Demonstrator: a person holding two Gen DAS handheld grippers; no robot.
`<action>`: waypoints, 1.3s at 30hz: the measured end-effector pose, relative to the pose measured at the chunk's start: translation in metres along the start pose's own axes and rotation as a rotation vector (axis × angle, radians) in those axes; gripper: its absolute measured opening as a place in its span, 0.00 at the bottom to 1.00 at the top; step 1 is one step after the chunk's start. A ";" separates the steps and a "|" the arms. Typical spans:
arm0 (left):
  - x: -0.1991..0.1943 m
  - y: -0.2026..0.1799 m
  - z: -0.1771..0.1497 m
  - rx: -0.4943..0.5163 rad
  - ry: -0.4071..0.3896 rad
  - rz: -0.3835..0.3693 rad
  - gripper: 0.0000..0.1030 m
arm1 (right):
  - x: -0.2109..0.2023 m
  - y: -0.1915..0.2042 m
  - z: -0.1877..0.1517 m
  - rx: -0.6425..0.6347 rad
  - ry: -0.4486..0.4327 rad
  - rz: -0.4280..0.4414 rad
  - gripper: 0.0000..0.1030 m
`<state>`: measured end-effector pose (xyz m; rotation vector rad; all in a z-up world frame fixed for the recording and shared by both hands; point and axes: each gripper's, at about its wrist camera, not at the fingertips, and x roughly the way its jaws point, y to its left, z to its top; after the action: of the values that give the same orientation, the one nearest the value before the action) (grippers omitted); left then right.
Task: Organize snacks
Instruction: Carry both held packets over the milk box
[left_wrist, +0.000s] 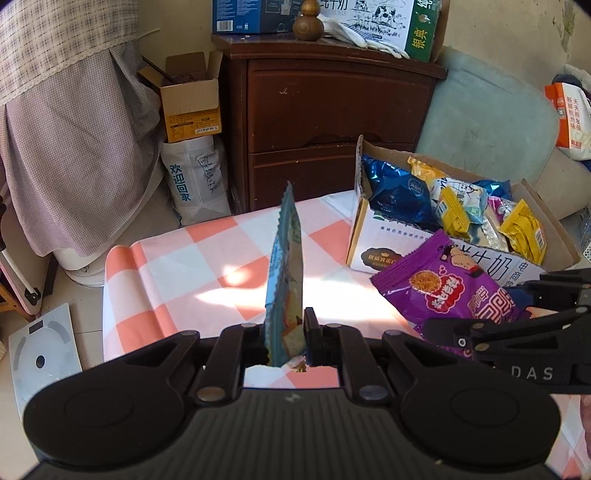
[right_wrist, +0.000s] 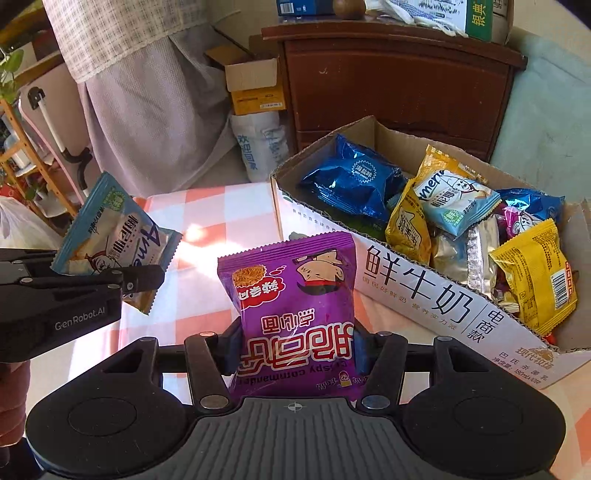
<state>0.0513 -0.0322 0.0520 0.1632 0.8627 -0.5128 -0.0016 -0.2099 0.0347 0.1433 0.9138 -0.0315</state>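
Note:
My left gripper (left_wrist: 286, 332) is shut on a light-blue snack packet (left_wrist: 286, 266), held edge-on above the pink-checked tablecloth (left_wrist: 177, 258); the same packet (right_wrist: 110, 236) shows in the right wrist view in the left gripper (right_wrist: 147, 280). My right gripper (right_wrist: 293, 347) is shut on a purple noodle snack bag (right_wrist: 291, 295), held upright just left of the cardboard box (right_wrist: 424, 299). That bag (left_wrist: 447, 284) and the right gripper (left_wrist: 480, 332) show at the right of the left wrist view. The box (left_wrist: 373, 247) holds several blue, yellow and silver snack packets.
A dark wooden cabinet (left_wrist: 332, 110) stands behind the table with milk cartons on top. A small open carton (left_wrist: 192, 107) and a white sack (left_wrist: 195, 177) sit left of it. A cloth-covered object (left_wrist: 74, 147) and a white scale (left_wrist: 40, 354) are at the left.

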 end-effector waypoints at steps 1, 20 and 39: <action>-0.001 -0.002 0.002 -0.001 -0.006 -0.002 0.10 | -0.003 -0.002 0.001 0.004 -0.009 -0.004 0.53; -0.009 -0.054 0.044 0.003 -0.094 -0.053 0.10 | -0.061 -0.061 0.021 0.162 -0.183 -0.057 0.53; 0.015 -0.108 0.081 0.008 -0.121 -0.138 0.10 | -0.102 -0.128 0.026 0.362 -0.326 -0.216 0.53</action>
<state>0.0614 -0.1584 0.0999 0.0798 0.7565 -0.6486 -0.0546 -0.3436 0.1164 0.3642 0.5873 -0.4117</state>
